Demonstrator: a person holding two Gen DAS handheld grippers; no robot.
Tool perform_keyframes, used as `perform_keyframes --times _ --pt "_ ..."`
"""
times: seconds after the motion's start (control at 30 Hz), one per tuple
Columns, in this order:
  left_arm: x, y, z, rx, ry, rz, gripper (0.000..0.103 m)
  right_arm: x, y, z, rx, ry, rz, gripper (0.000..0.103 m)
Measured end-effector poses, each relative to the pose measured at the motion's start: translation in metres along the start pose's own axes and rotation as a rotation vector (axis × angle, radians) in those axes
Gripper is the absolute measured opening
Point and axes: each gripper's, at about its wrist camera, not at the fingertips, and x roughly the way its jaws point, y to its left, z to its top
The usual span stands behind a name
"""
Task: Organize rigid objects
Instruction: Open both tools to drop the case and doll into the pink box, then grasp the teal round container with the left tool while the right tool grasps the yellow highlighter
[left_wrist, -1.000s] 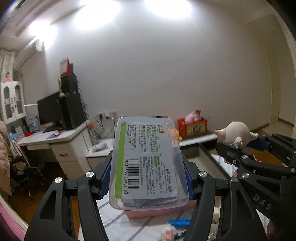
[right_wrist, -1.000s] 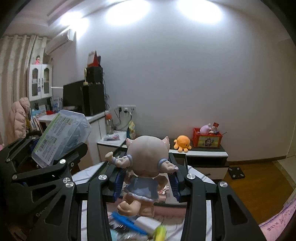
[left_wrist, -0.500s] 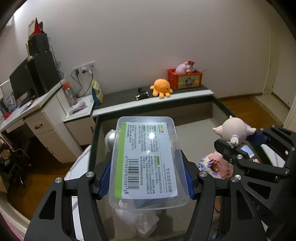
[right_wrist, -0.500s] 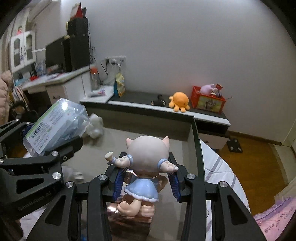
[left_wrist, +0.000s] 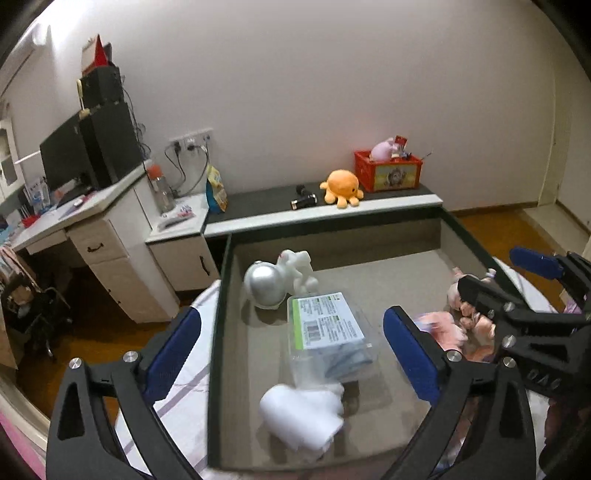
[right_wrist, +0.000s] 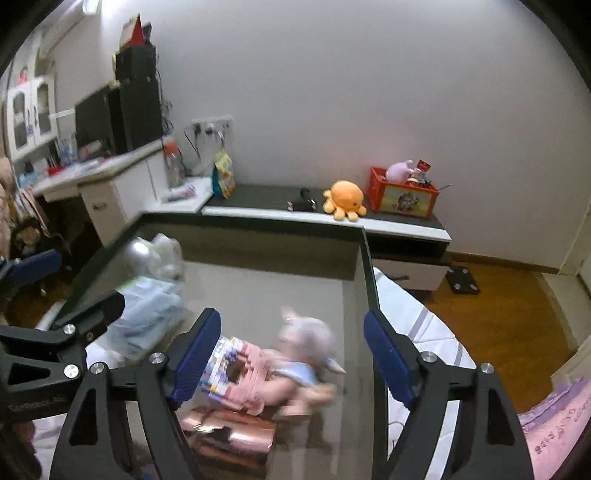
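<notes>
We are spreading both claws, left (left_wrist: 291, 354) and right (right_wrist: 291, 358); the clear box (left_wrist: 328, 332) and the blurred, probably tipped doll (right_wrist: 306, 354) are lying free in the bin (left_wrist: 218, 332).

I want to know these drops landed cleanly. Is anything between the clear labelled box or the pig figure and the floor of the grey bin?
Nothing visible blocks either. Both grippers' jaws have just been opening, and the clear labelled box and pig figure are already inside the grey bin, blurred.

Grey storage bin (left_wrist: 369, 236) on striped bed (left_wrist: 192, 373)
</notes>
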Motion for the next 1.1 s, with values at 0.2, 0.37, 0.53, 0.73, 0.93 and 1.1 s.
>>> perform_keyframes --times 0.2,0.37,0.53,0.73,0.93,1.1 --pt "-0.077 0.011 -0.013 -0.019 -0.127 0.017 0.103 -0.068 0.010 -0.004 0.004 -0.101 0.041 0.082" --pt "-0.158 0.021 -0.031 -0.072 -0.258 0.053 0.103 -0.140 0.023 -0.017 0.007 -0.212 0.082 0.087" --pt "-0.218 0.020 -0.056 -0.083 -0.332 0.037 0.103 -0.209 0.039 -0.043 -0.017 -0.312 0.101 0.090" --pt "-0.274 0.019 -0.095 -0.119 -0.378 0.035 0.103 -0.265 0.053 -0.076 -0.060 -0.411 0.031 0.103" --pt "-0.300 0.009 -0.121 -0.103 -0.423 0.070 0.103 -0.296 0.053 -0.106 -0.036 -0.443 0.050 0.103" --pt "-0.309 0.004 -0.131 -0.100 -0.442 0.071 0.103 -0.312 0.056 -0.121 -0.027 -0.466 0.038 0.103"
